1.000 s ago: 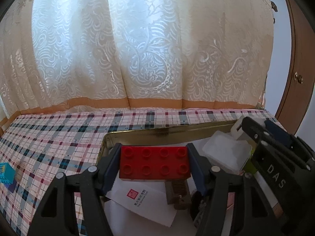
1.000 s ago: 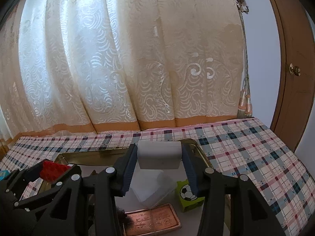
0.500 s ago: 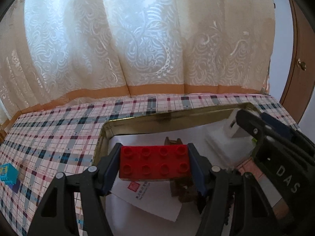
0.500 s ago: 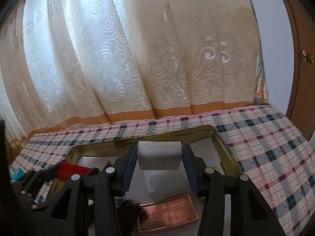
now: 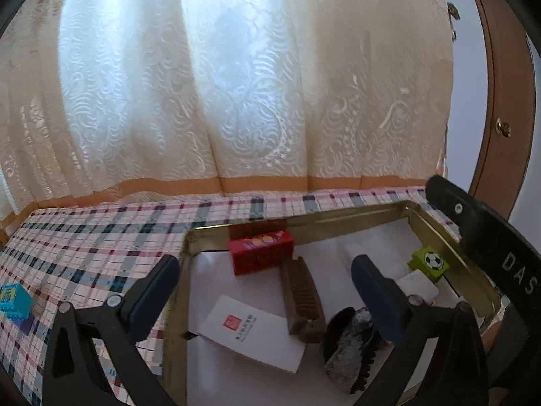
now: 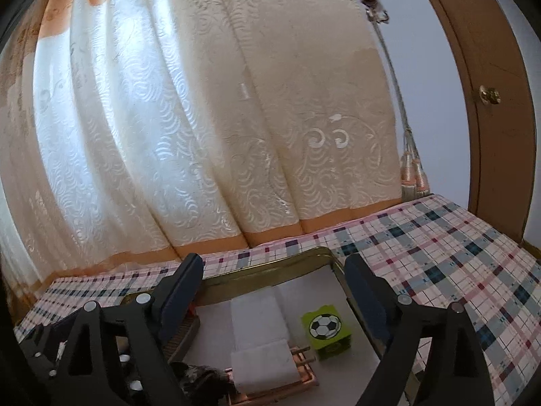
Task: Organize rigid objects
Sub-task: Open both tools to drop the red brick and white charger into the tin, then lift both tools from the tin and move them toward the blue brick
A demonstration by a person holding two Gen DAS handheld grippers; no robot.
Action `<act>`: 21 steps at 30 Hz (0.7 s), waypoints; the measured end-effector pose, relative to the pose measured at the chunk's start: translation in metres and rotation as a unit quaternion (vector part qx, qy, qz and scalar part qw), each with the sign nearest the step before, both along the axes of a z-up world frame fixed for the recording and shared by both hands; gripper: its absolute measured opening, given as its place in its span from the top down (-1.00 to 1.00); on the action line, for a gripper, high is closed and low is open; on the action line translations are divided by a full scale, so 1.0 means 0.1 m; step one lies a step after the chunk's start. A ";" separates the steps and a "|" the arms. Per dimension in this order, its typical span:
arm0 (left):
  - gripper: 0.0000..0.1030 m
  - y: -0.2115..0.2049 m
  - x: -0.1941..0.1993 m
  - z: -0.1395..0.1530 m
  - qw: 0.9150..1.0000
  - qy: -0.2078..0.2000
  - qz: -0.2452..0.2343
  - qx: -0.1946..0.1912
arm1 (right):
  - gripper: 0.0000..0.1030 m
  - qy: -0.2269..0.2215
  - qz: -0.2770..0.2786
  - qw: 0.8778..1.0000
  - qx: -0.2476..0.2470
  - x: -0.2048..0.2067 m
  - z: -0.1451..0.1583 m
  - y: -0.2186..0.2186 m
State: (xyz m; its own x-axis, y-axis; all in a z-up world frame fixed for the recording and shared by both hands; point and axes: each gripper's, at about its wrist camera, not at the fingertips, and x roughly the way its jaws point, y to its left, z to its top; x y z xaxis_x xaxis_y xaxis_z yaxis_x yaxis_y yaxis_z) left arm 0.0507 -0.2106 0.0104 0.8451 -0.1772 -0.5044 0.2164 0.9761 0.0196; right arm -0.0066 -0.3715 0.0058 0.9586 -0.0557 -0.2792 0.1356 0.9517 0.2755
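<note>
Left wrist view: both my grippers, left (image 5: 263,287) and right (image 6: 274,291), released and empty, red brick (image 5: 260,252) lies far-left in tin tray (image 5: 449,233); stiff, light, I'd pinch its flat long sides.

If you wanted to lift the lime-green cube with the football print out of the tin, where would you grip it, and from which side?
I would probably come from above and close on two opposite flat side faces of the lime-green football cube. It sits upright near the right wall of the gold metal tin, so a sideways approach looks cramped. The white block lies apart from it, leaving room for a finger. The open right gripper is nearest.
</note>
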 end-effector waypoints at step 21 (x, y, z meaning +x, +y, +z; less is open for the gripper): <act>-0.99 0.59 -0.27 0.00 0.994 -0.077 0.072 -0.001 | -0.80 -0.088 -0.072 0.988 -0.104 -0.42 0.05 0.37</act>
